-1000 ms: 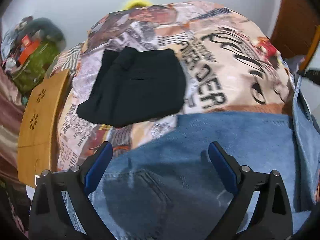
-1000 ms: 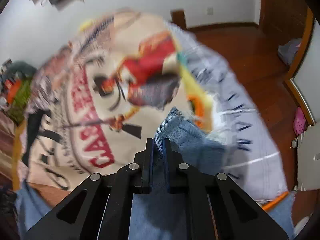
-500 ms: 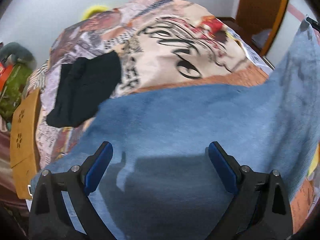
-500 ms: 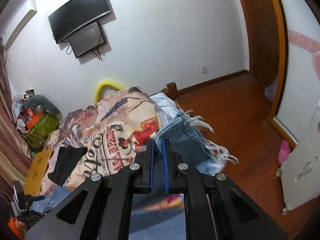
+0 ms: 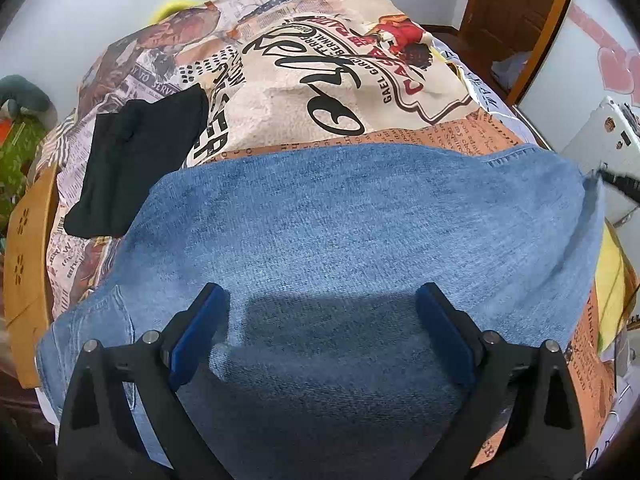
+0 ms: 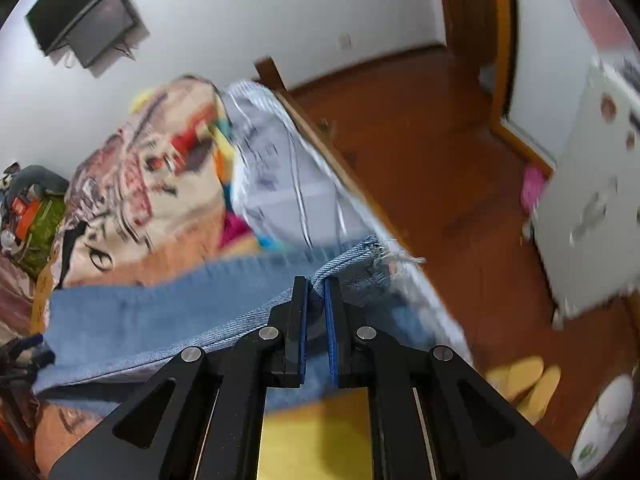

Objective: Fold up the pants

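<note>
Bedroom stuff first: from the left wrist view, a bed (image 5: 400, 92) with a busy newspaper-print blanket took up most of the frame, white wall behind it and a wooden door (image 5: 516, 12) off to the right. No real containers that I could make out, just a blurry green pile (image 5: 16, 160) at the far left, couldn't tell what was in it. Folded black pants (image 5: 136, 160) lay on the blanket, up and left. The jeans (image 5: 360, 232) were spread flat across the bed right under the left gripper (image 5: 322, 320), whose jaws stood wide apart with nothing pinched, blue pads just over the denim. Back pocket showed at lower left.

Right wrist view was pretty smeared. Wood floor (image 6: 432, 152), a TV (image 6: 88, 16) on the wall, a white cabinet (image 6: 592, 208) on the right. The right gripper (image 6: 316, 292) was clamped nearly closed on the frayed hem end of the jeans, which stretched away to the left across the bed.
</note>
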Demonstrator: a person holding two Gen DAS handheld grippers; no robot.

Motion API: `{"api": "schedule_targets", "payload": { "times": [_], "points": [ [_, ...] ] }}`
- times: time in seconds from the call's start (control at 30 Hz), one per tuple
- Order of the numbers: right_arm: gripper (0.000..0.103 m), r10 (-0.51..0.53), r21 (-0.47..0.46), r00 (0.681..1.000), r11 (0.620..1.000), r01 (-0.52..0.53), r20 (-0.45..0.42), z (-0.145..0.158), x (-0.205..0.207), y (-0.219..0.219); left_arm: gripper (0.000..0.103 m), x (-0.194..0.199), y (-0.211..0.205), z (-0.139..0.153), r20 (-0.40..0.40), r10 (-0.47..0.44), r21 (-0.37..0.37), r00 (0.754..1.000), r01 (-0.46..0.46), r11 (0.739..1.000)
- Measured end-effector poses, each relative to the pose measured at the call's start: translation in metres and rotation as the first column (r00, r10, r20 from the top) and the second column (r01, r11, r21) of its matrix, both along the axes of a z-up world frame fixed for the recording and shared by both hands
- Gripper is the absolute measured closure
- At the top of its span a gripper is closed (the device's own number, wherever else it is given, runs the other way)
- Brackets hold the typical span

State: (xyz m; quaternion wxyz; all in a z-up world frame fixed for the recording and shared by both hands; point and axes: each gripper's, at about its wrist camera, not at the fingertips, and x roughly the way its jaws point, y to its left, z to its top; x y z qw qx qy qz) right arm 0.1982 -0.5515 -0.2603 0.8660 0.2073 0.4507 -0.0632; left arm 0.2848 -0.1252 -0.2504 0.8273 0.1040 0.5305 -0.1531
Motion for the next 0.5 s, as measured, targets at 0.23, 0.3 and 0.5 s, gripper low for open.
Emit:
{"api": "schedule_targets", "payload": {
  "times": [0.23,0.3,0.5],
  "points": [
    [0.082,-0.074,0.021,0.996,0.997,0.075,-0.055,-0.015,-0.034,-0.010,0.006,-0.003,-0.003,0.001,0.025,-0.010,0.011,1.000,0.010,1.000],
    [0.078,-0.108,-0.026,0.991,0.994,0.106,-0.074,-0.006,-0.037,-0.013,0.006,-0.003,-0.002,0.001,0.029,-0.012,0.008,1.000,0.012,1.000],
    [0.074,-0.049,-0.151,0.999,0.987,0.046,-0.019,0.040,-0.033,0.009,0.006,-0.004,0.012,0.012,0.091,0.027,0.012,0.996,-0.028,1.000]
  ]
}}
